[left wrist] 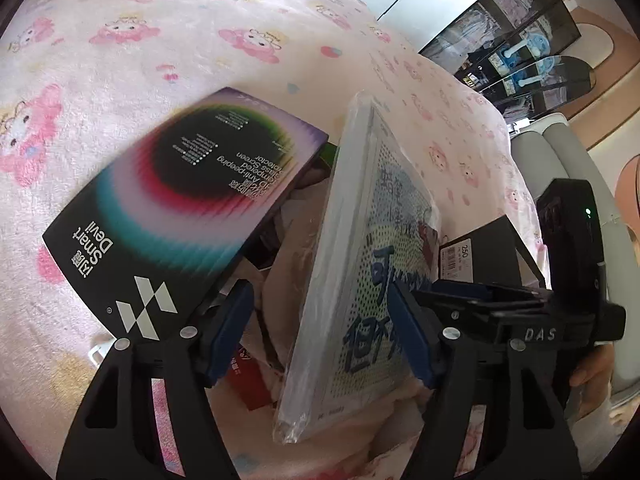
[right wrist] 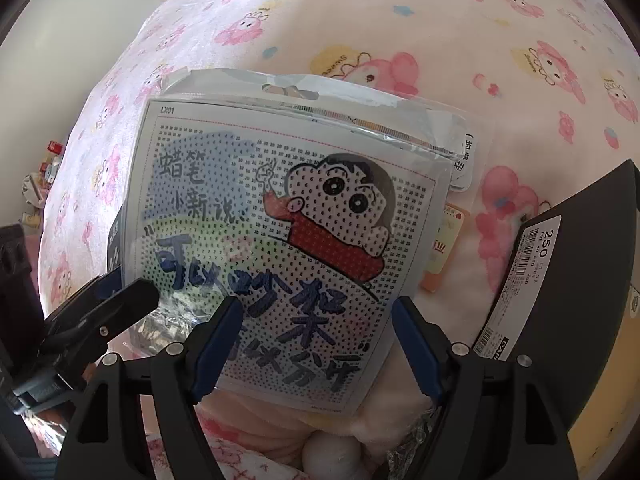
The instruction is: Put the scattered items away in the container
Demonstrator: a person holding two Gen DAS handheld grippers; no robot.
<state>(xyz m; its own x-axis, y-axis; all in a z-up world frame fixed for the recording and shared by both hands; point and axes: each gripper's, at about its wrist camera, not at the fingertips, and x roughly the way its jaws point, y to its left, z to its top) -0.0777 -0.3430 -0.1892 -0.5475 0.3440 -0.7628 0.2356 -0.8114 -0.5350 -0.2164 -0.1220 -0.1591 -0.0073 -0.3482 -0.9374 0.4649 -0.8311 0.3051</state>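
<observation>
Blue-padded left claw (left wrist: pixel 322 332) & right claw (right wrist: pixel 316 344), both wide open, straddle upright cartoon packet (right wrist: pixel 280 240), gripping nothing.

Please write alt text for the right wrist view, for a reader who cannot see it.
A bagged cartoon craft sheet, showing a boy in a red shirt and Chinese writing, stands in front of the open right gripper. Behind it is a pink cartoon-print blanket; a black box with a barcode label is at right, and the left gripper enters at lower left.
</observation>
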